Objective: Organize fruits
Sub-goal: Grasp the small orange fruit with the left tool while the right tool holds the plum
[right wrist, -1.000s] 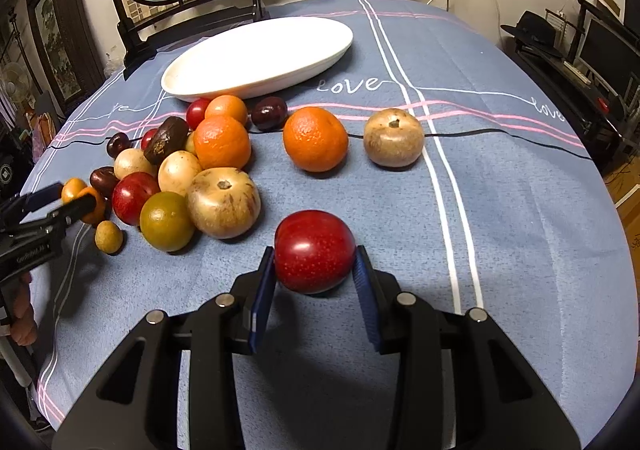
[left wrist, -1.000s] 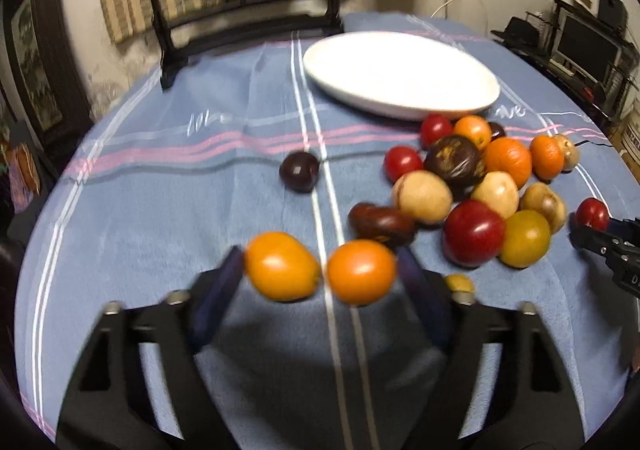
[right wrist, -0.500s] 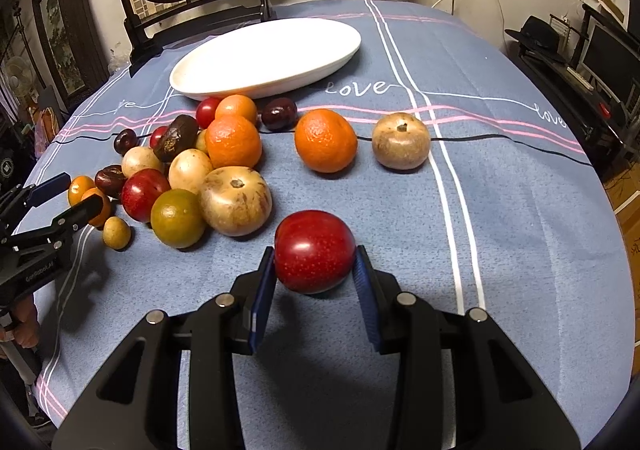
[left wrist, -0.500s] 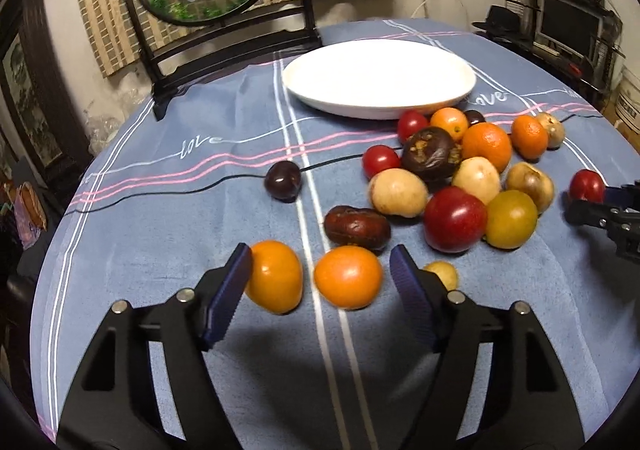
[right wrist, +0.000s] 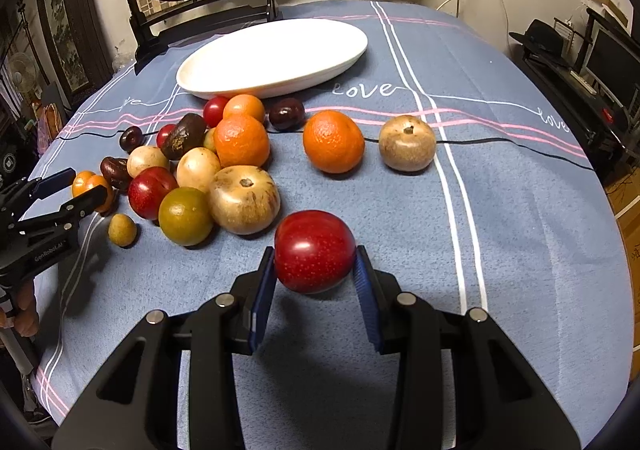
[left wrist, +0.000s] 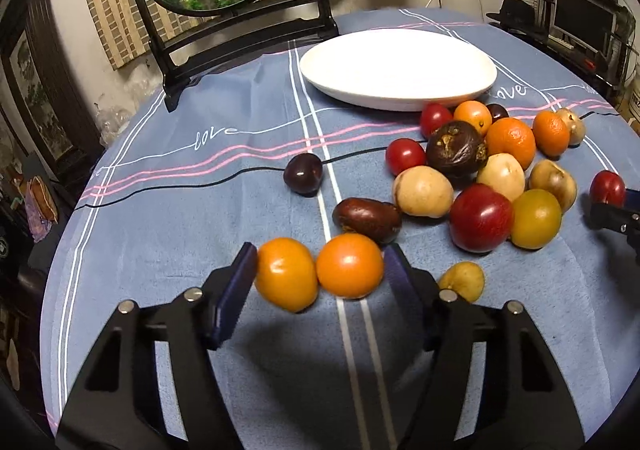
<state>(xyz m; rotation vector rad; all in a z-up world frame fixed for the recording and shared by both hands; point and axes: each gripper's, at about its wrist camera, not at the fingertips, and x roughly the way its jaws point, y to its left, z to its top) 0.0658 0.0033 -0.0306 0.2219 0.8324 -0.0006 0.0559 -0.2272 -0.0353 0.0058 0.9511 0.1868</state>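
Clamping two smooth round orange fruits (left wrist: 320,274) side by side, the left gripper (left wrist: 318,278) has its jaws set wide, a pad against each outer fruit, above the blue striped cloth (left wrist: 200,209) of the worktop. The right gripper (right wrist: 315,270) has its jaws closed on a glossy red apple (right wrist: 315,251). The white oval plate (right wrist: 276,53) lies beyond the fruit heap (right wrist: 208,169).

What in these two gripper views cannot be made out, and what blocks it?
- Left view: whether the left gripper actually clamps the two orange fruits; contact unclear.
- Left view: right gripper, cut off by the edge.
- Right view: the red fruit's underside, hidden by its own bulk.
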